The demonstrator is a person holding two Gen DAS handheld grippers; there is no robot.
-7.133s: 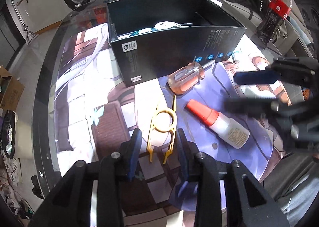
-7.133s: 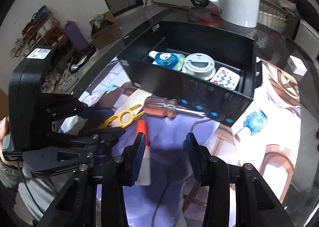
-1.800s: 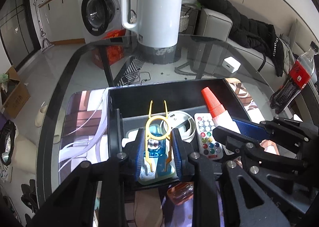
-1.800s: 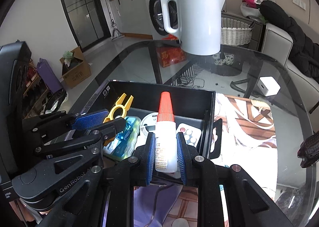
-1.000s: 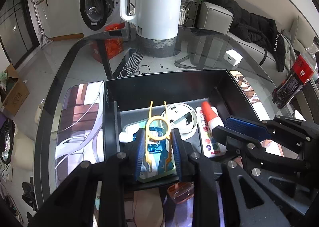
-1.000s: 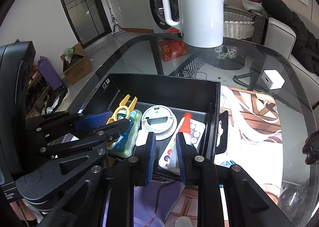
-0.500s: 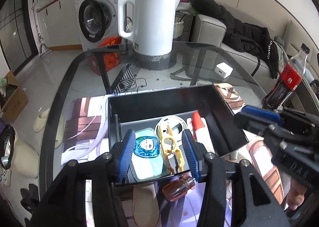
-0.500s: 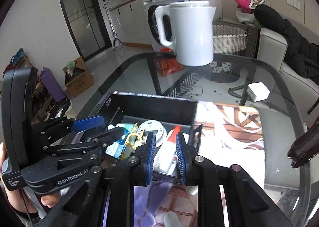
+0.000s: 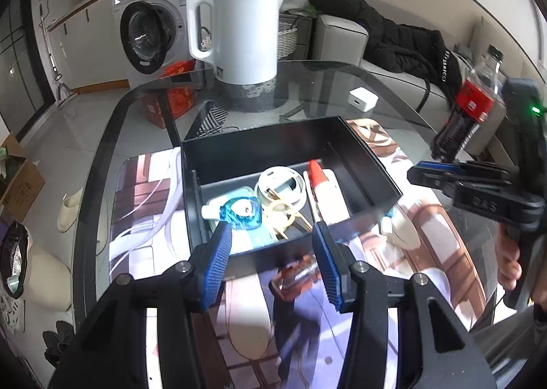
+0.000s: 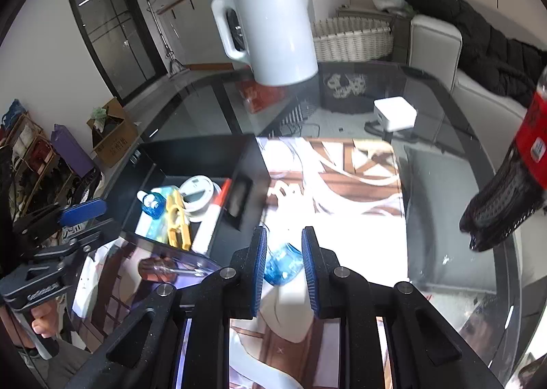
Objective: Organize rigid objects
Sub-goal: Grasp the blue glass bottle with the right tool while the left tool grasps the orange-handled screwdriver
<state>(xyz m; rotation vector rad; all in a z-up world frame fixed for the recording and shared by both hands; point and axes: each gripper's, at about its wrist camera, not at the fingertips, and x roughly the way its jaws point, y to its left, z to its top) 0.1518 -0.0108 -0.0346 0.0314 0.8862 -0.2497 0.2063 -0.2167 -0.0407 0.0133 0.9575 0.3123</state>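
Left gripper (image 9: 271, 257) wide apart, empty, above black box (image 9: 362, 163).

Black plastic gripper (image 9: 271, 257) frames, blue ribbed pads (image 9: 218, 260), silver screws.

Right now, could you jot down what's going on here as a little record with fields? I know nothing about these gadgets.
container: black box on the glass table
inside box: yellow clip, glue bottle, blue bottle, white round device
outside box: screwdriver lying by the box's near wall
left gripper: open, holding nothing
right gripper: open, holding nothing
background: white kettle, cola bottle
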